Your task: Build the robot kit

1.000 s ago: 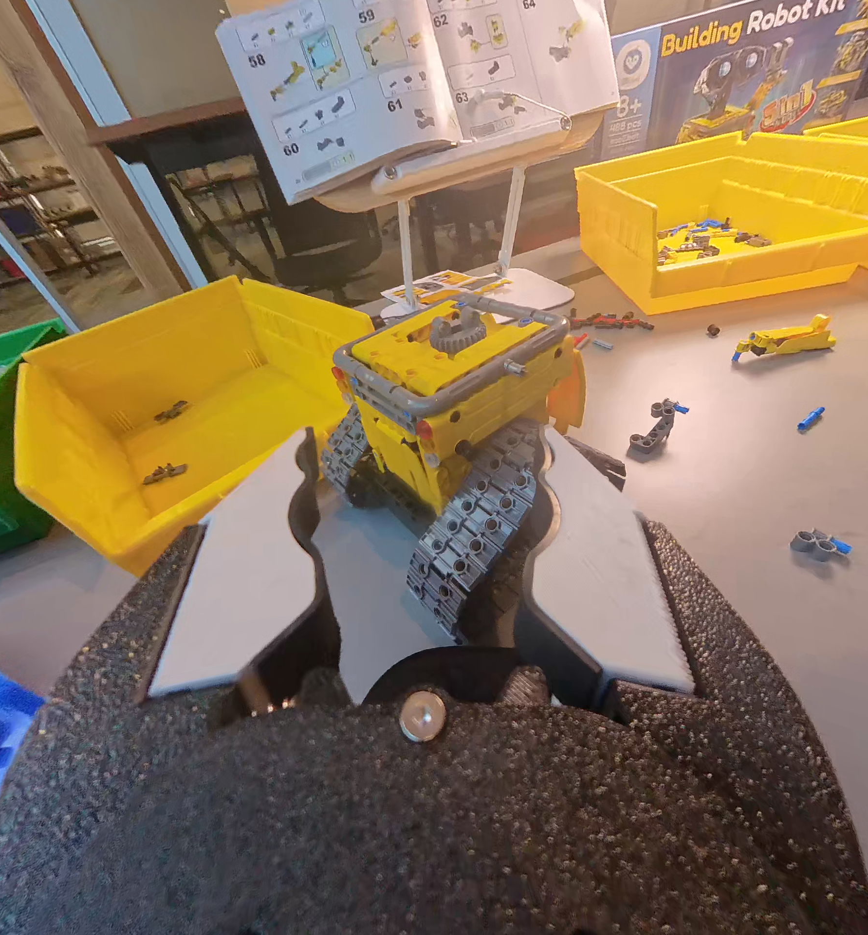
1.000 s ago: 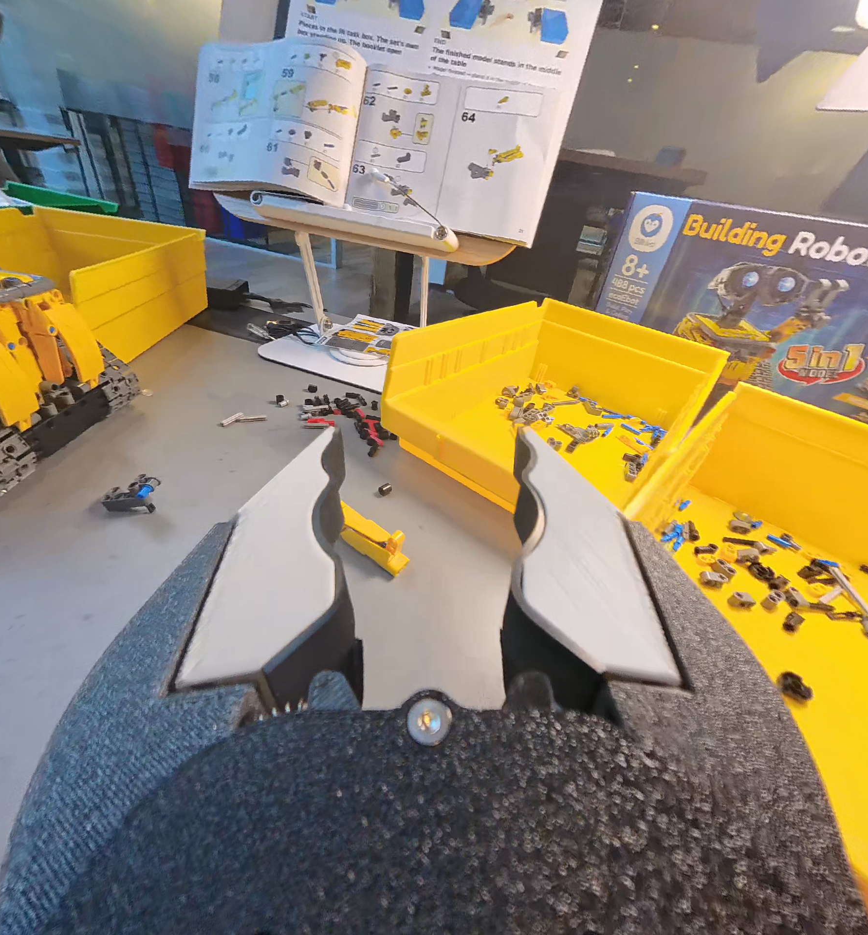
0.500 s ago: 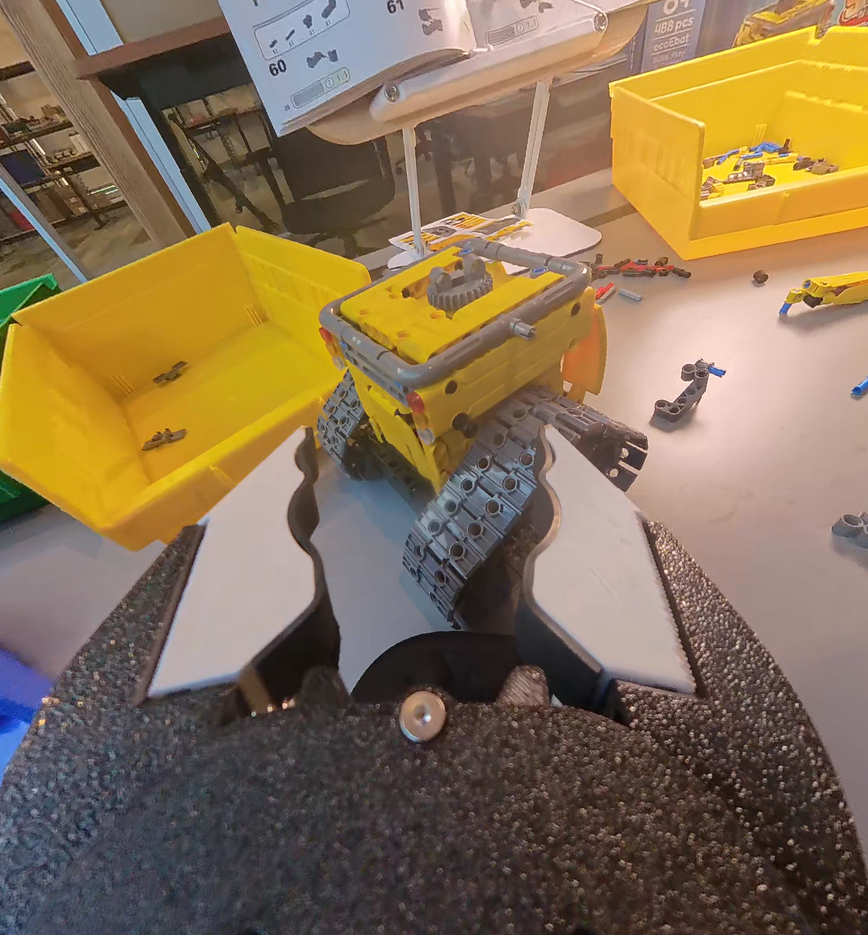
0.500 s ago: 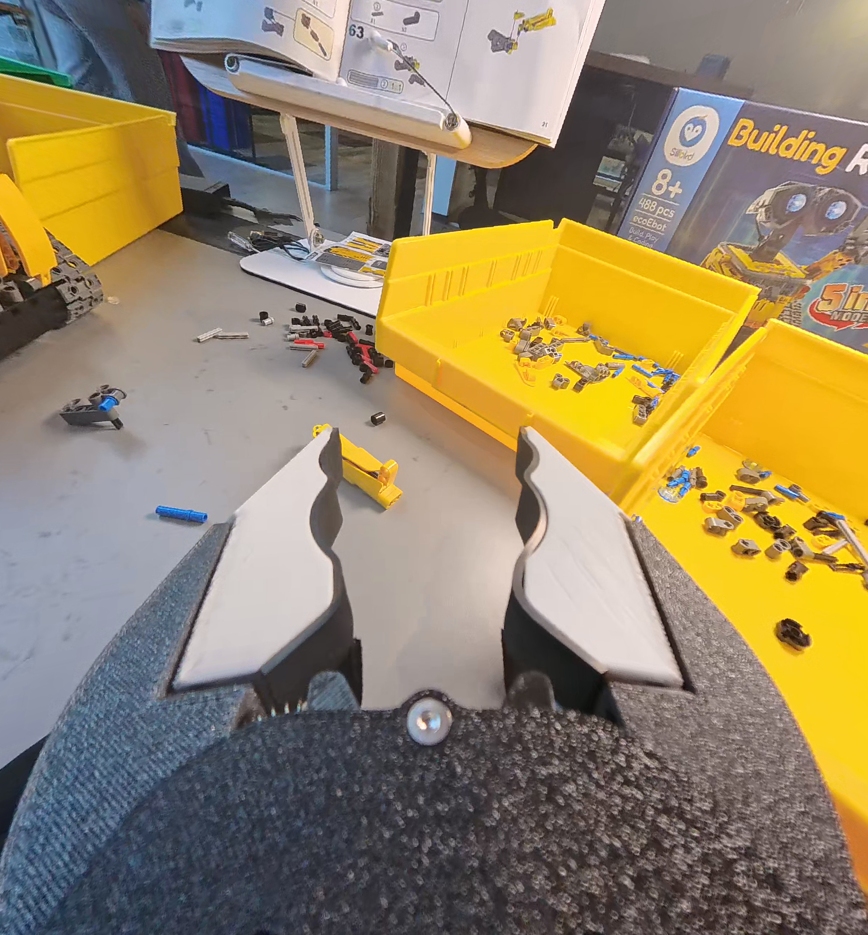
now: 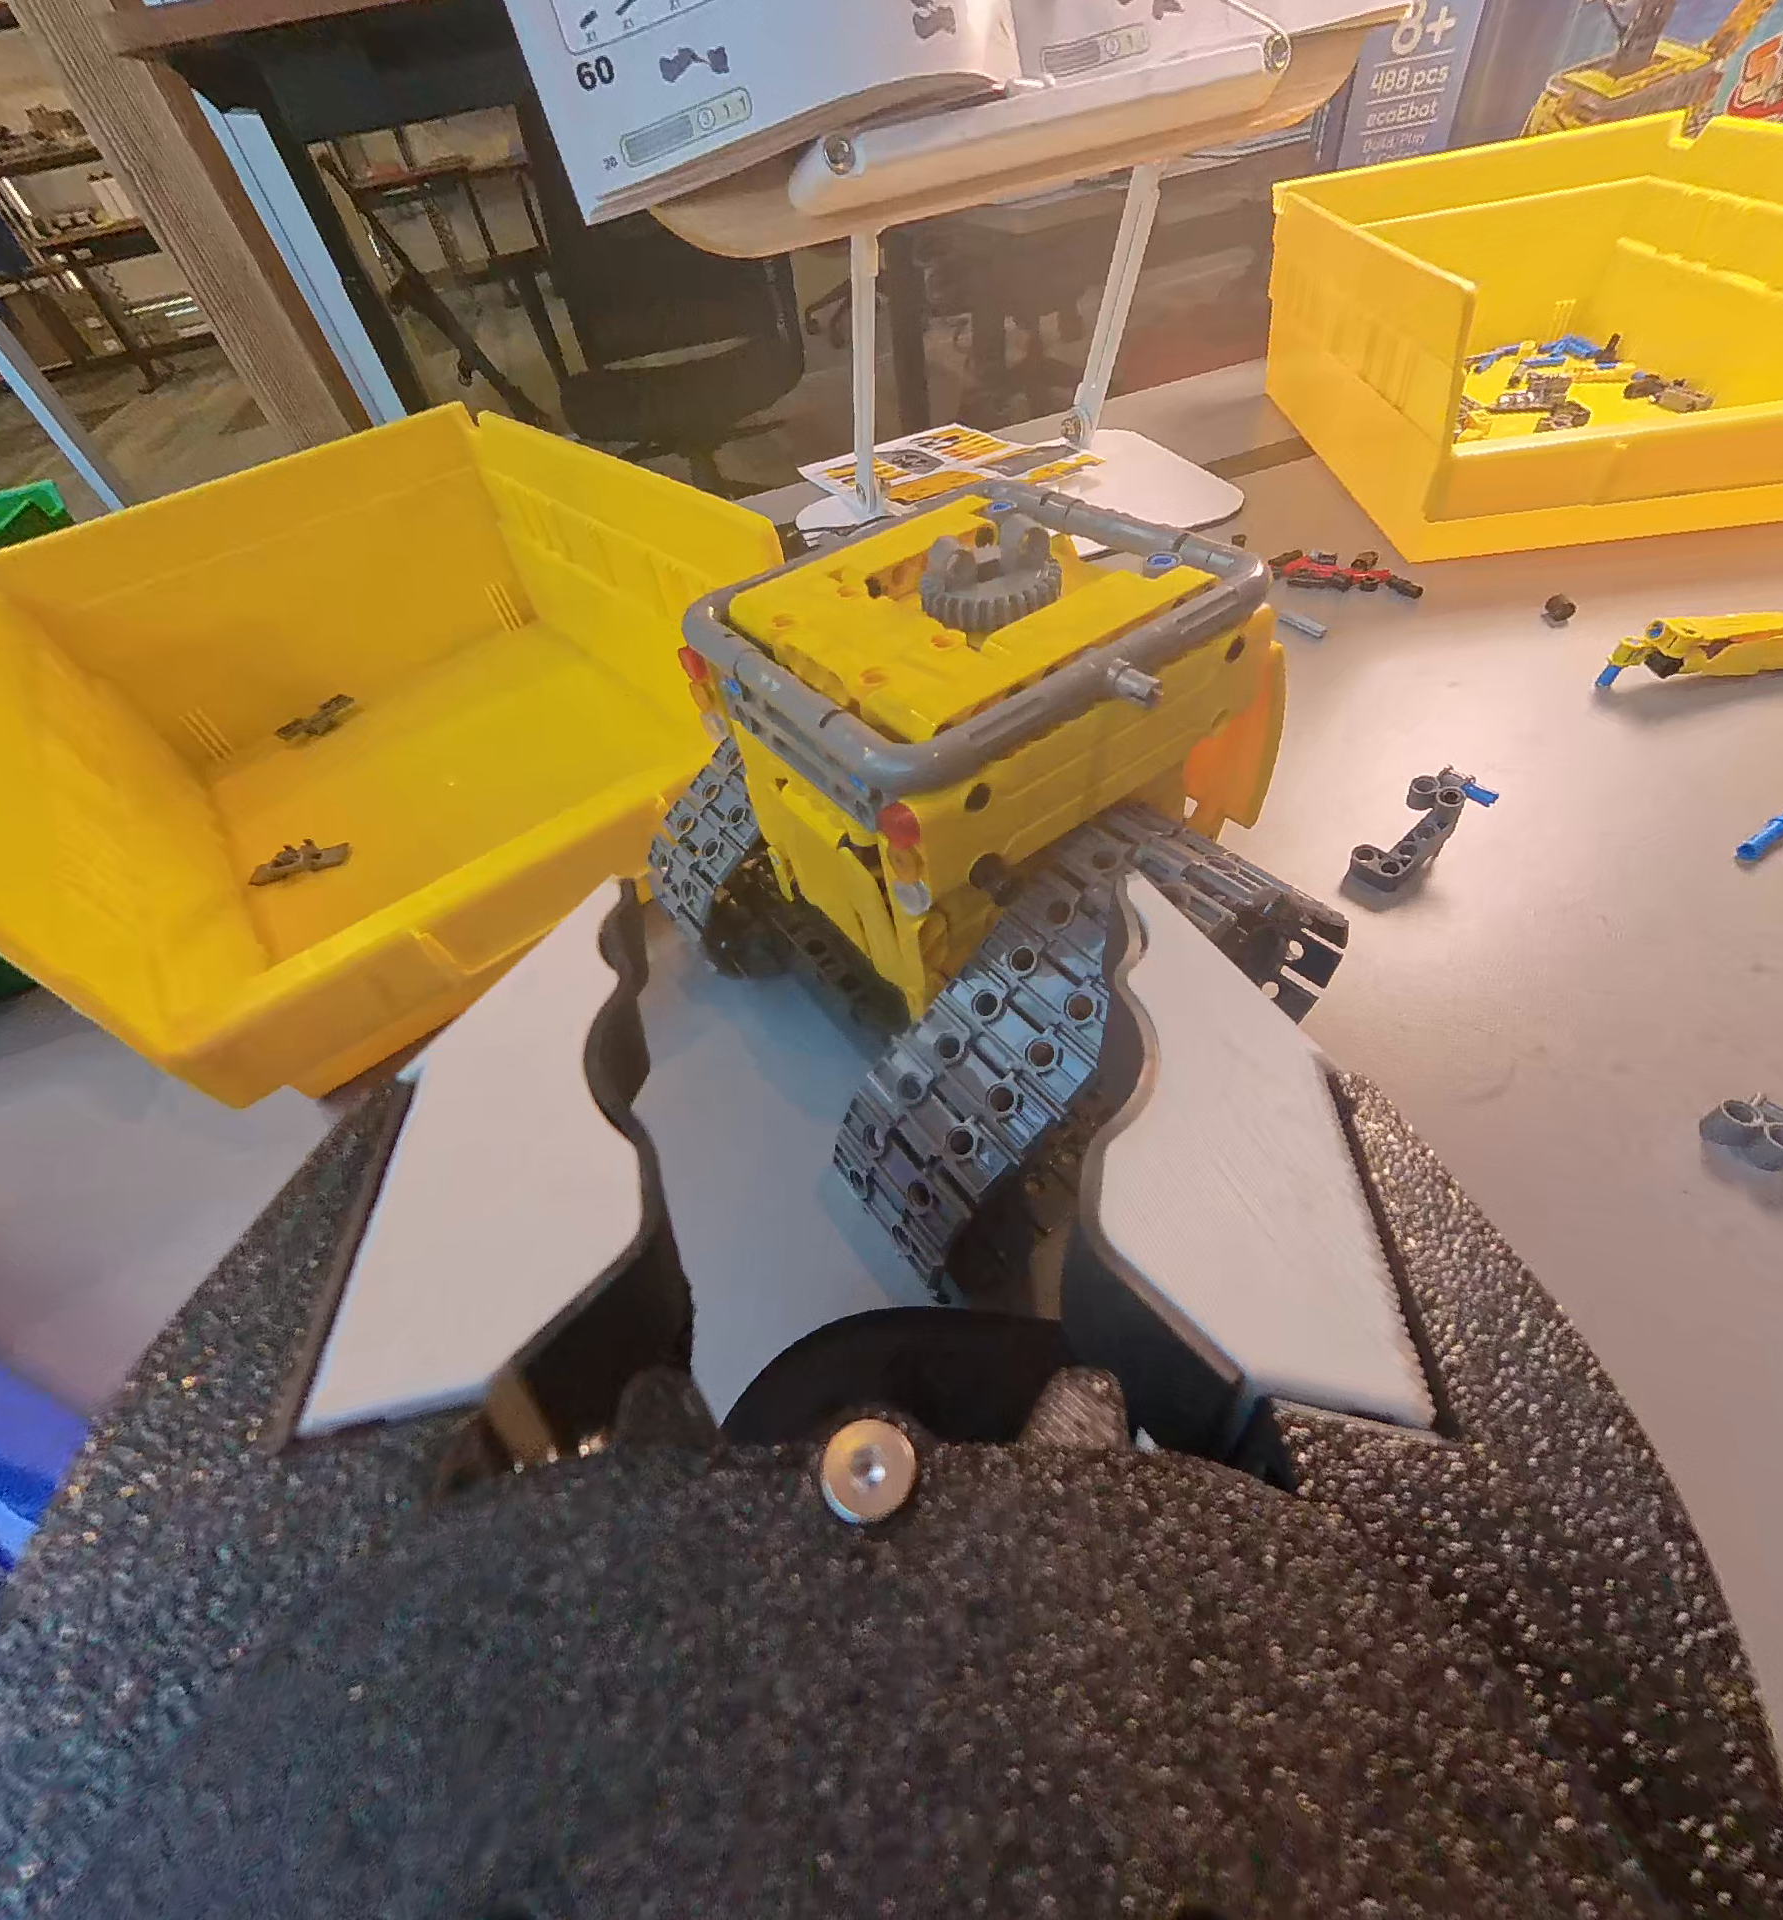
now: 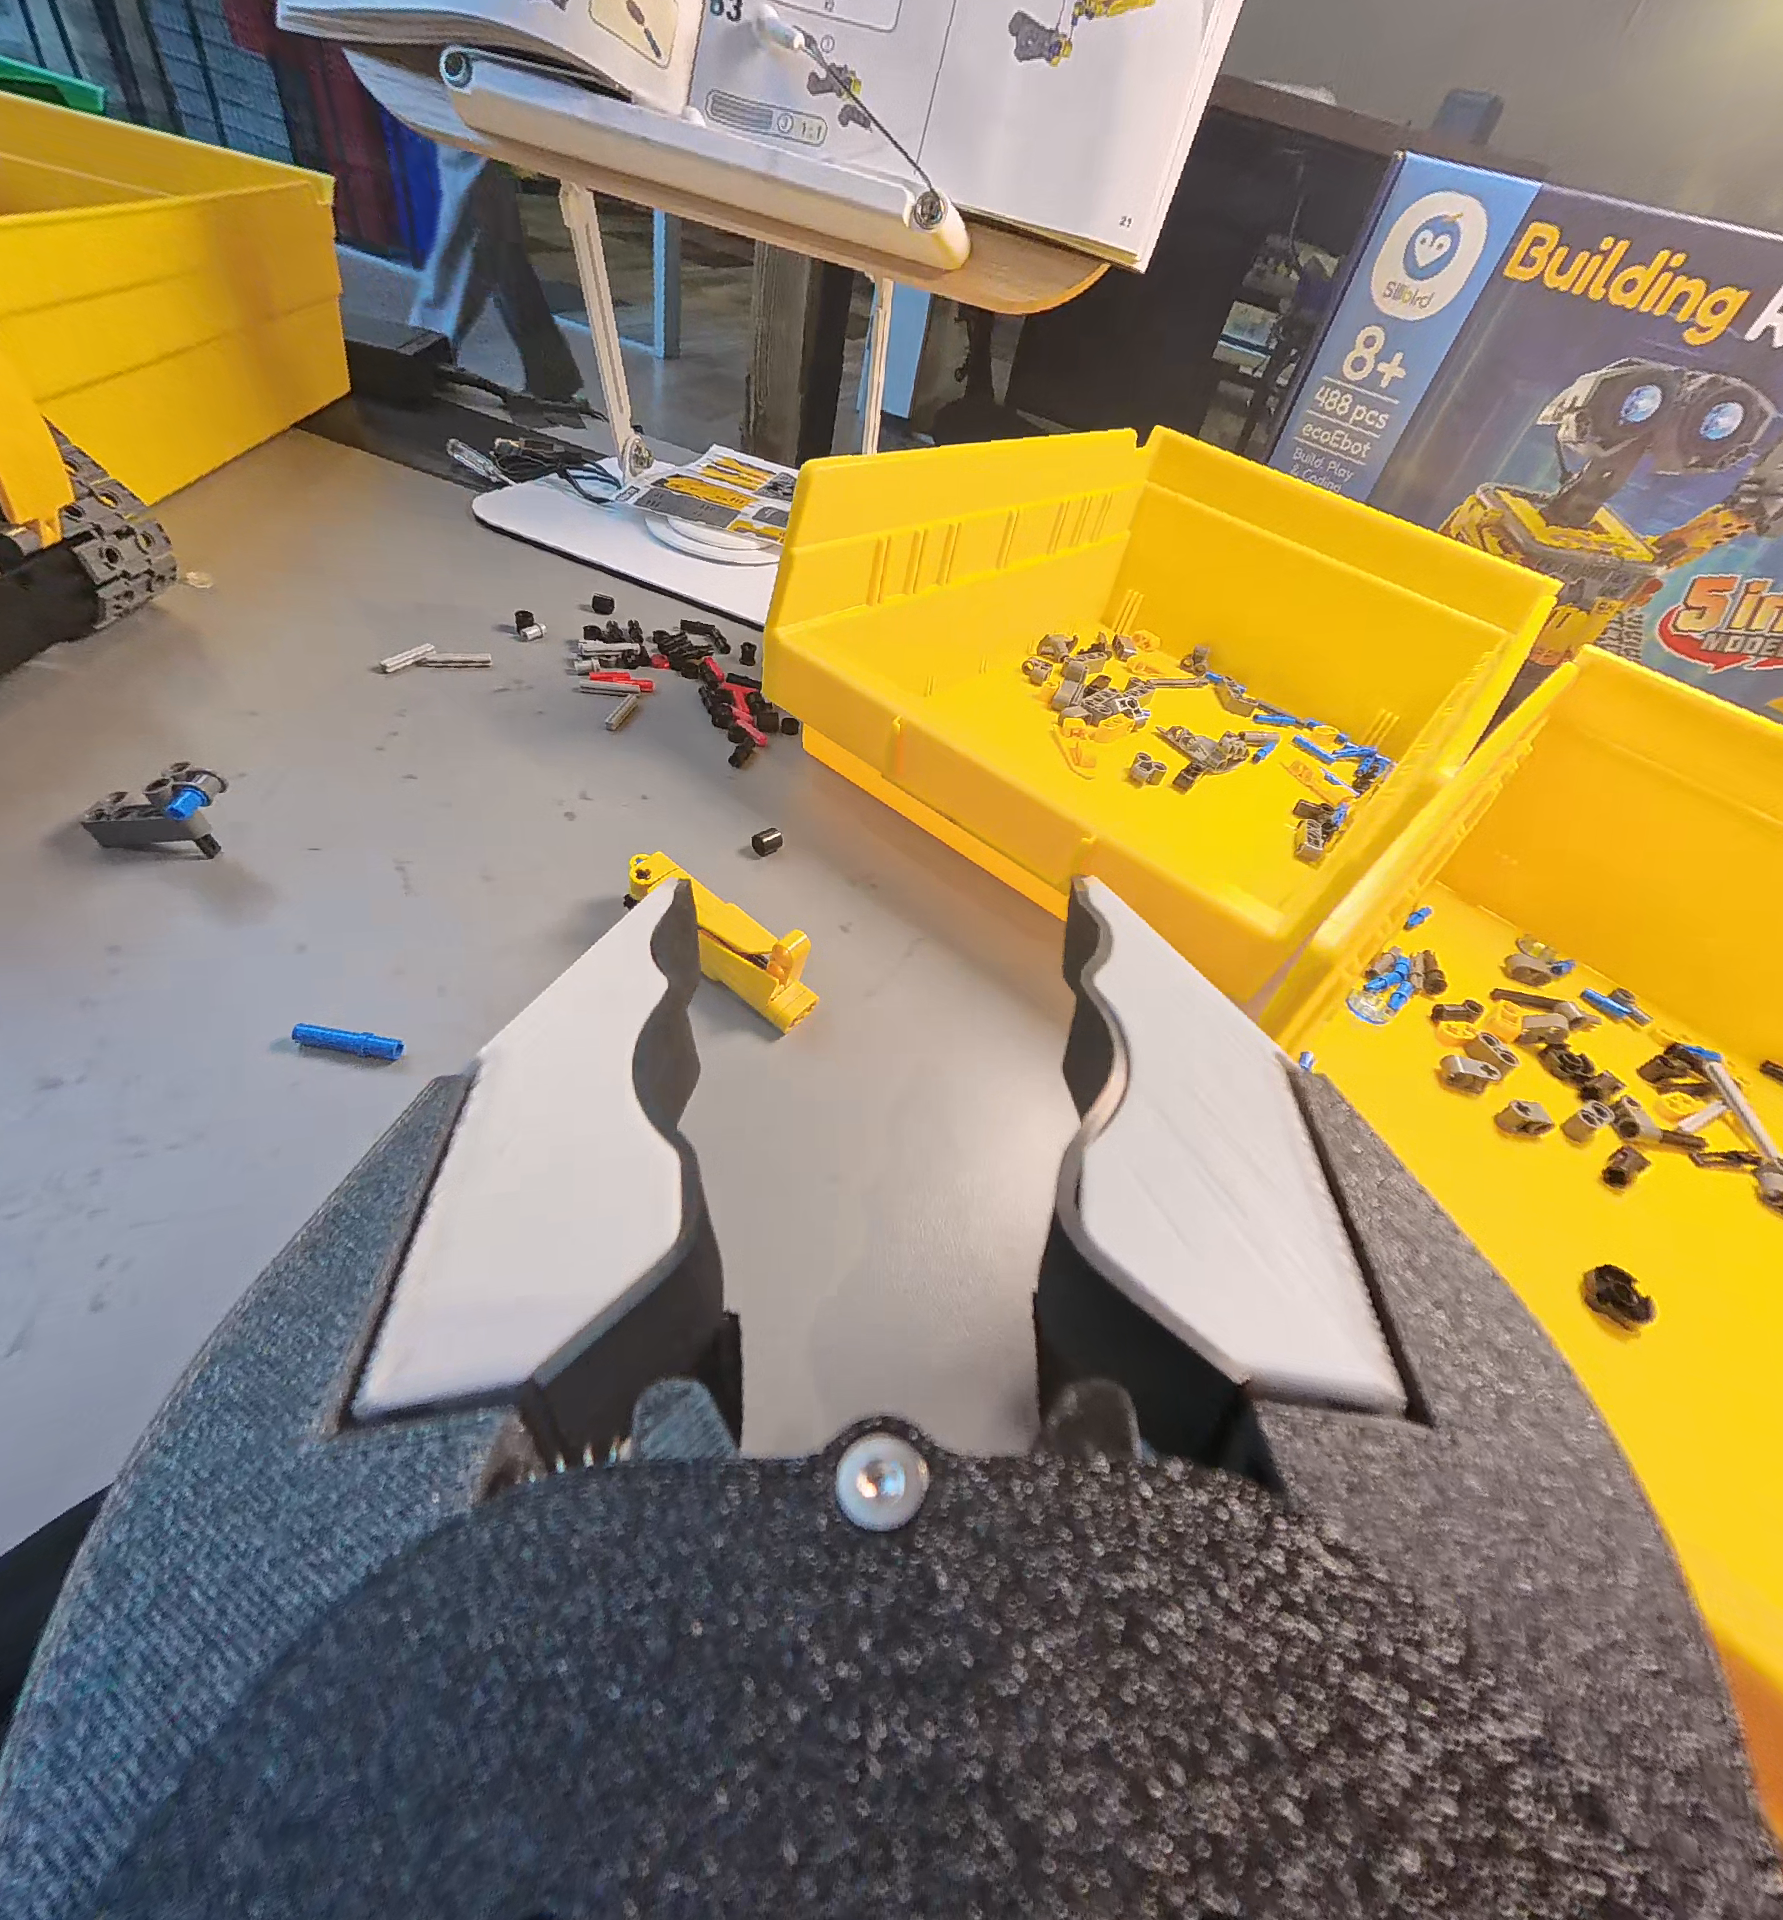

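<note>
A yellow brick-built robot body on grey tracks [image 5: 970, 727] stands on the grey table just ahead of my left gripper [image 5: 871, 894]. The gripper is open. The model's near track reaches in between the fingers, close against the right finger [image 5: 1230, 1143]; I cannot tell if they touch. The model's track also shows at the left edge of the right wrist view [image 6: 25, 540]. My right gripper [image 6: 876, 894] is open and empty, low over the table. A small yellow brick assembly [image 6: 752, 961] lies by its left fingertip, partly hidden behind it.
A yellow bin [image 5: 87, 831] with two dark parts stands left of the model. Two yellow bins of small parts [image 6: 970, 582] [image 6: 1645, 831] stand at the right. An instruction booklet on a stand [image 6: 762, 156], a kit box [image 6: 1593, 364], a blue pin [image 6: 347, 1039] and scattered pins [image 6: 689, 665] are nearby.
Both views have tilted down toward the table. The model sits a little farther between my left fingers. My right gripper has come closer to the small yellow assembly. Both grippers stay open.
</note>
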{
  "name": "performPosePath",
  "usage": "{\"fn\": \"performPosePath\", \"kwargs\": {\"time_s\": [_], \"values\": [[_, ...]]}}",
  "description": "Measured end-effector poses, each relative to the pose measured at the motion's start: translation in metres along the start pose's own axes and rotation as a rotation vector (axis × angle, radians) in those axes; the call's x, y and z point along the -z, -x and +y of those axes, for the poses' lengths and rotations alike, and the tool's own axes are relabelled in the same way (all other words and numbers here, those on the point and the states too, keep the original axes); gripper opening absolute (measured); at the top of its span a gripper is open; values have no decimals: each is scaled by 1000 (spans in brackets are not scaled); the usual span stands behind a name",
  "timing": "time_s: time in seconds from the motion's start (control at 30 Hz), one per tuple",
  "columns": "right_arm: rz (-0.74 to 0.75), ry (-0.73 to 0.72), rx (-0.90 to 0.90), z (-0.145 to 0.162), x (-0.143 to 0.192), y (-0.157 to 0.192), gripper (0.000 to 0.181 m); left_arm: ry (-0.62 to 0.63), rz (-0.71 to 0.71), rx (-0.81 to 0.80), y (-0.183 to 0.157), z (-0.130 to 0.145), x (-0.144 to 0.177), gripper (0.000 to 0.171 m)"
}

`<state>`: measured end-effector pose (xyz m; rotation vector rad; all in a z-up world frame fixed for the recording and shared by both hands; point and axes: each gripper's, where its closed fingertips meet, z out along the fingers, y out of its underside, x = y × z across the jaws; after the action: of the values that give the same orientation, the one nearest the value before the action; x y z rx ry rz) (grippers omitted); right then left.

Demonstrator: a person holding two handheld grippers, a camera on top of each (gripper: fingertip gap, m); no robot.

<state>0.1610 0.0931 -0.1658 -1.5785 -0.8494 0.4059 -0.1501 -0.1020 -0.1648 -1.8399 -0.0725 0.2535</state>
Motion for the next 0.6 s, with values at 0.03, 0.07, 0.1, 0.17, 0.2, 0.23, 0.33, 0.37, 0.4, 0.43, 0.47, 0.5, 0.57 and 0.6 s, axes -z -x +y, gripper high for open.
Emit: {"fn": "performPosePath", "kwargs": {"time_s": [0.03, 0.07, 0.1, 0.17, 0.2, 0.23, 0.33, 0.37, 0.4, 0.43, 0.47, 0.5, 0.57, 0.6], "values": [[1, -1, 0, 0, 0, 0, 71, 5, 3, 5, 0, 1, -1, 89], [3, -3, 1, 0, 0, 0, 72, 8, 5, 8, 0, 1, -1, 89], [6, -4, 3, -1, 1, 0, 72, 10, 7, 11, 0, 1, -1, 89], [10, -6, 4, -1, 1, -1, 72, 11, 11, 18, 1, 2, -2, 90], [12, -8, 5, -1, 1, -1, 72, 11, 11, 22, 1, 2, -2, 91], [14, -10, 4, -1, 2, -1, 73, 11, 11, 24, 1, 2, -2, 91], [19, -14, 13, -2, 4, -1, 73, 1, 10, 20, 1, 0, -1, 91], [21, -16, 19, -3, 6, 0, 73, -10, 5, 18, 1, -1, 1, 91], [24, -19, 25, -4, 7, 0, 73, -24, -1, 16, 2, -3, 3, 91], [26, -24, 30, -5, 9, 1, 73, -41, -5, 17, 2, -5, 5, 91], [27, -28, 33, -6, 10, 1, 73, -61, -7, 16, 2, -8, 7, 91], [29, -28, 34, -6, 11, 1, 73, -84, -11, 13, 2, -12, 11, 91], [29, -27, 26, -6, 13, 1, 73, -136, -23, 5, 3, -20, 18, 89], [28, -27, 21, -5, 13, 1, 73, -155, -24, 2, 3, -23, 22, 88]]}}
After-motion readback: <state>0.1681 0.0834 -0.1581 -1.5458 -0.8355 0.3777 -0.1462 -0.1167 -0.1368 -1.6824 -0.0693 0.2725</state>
